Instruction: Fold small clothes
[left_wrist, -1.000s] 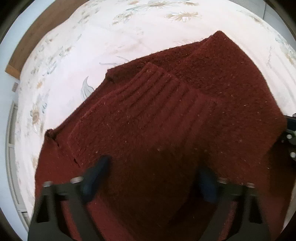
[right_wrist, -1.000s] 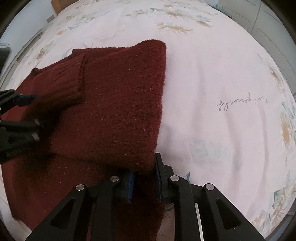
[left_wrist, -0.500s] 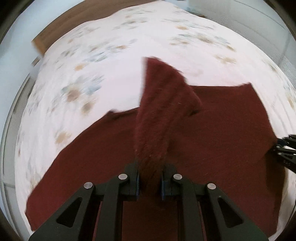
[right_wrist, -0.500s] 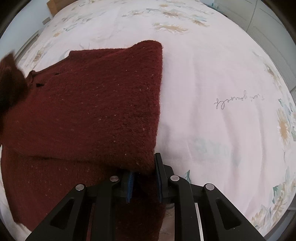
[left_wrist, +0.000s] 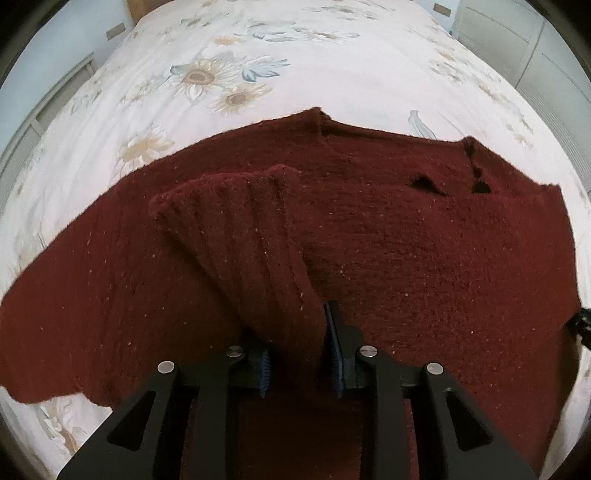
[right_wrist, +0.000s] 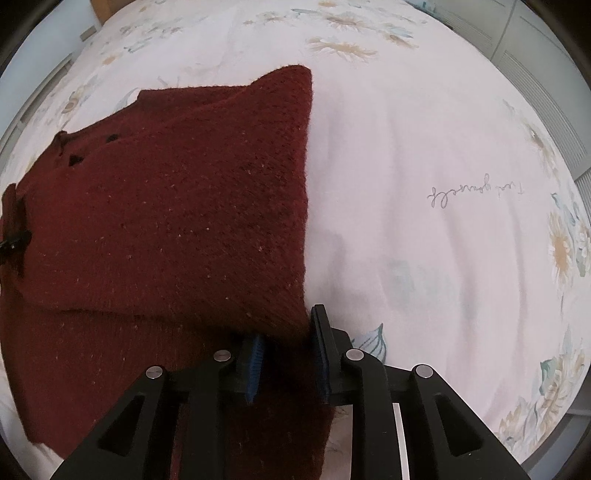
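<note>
In the left wrist view, the left gripper (left_wrist: 298, 363) is seen nearest, closed on the ribbed cuff (left_wrist: 236, 236) of a dark red knitted sweater (left_wrist: 424, 251). The cuff is pinched between the blue pads (left_wrist: 263, 373) and is raised above the body of the garment, slanting up and away to the left. Beyond the cuff, the sweater is spread flat across the bed (left_wrist: 221, 55), with its far edge and two small dark openings (left_wrist: 424, 182) shown toward the right. A floral sheet (left_wrist: 207, 77) with sunflower prints is seen past the garment.

In the right wrist view, the right gripper (right_wrist: 288, 363) is clamped on the near right edge of the sweater (right_wrist: 177, 221), where a folded layer is laid over a lower one. The straight right side of the fold is drawn away from the gripper toward a far corner. To the right of it, bare sheet (right_wrist: 406, 166) is exposed, marked with a line of cursive writing (right_wrist: 476, 192). At the far left edge, part of the left gripper (right_wrist: 13, 243) is glimpsed against the knit.
</note>
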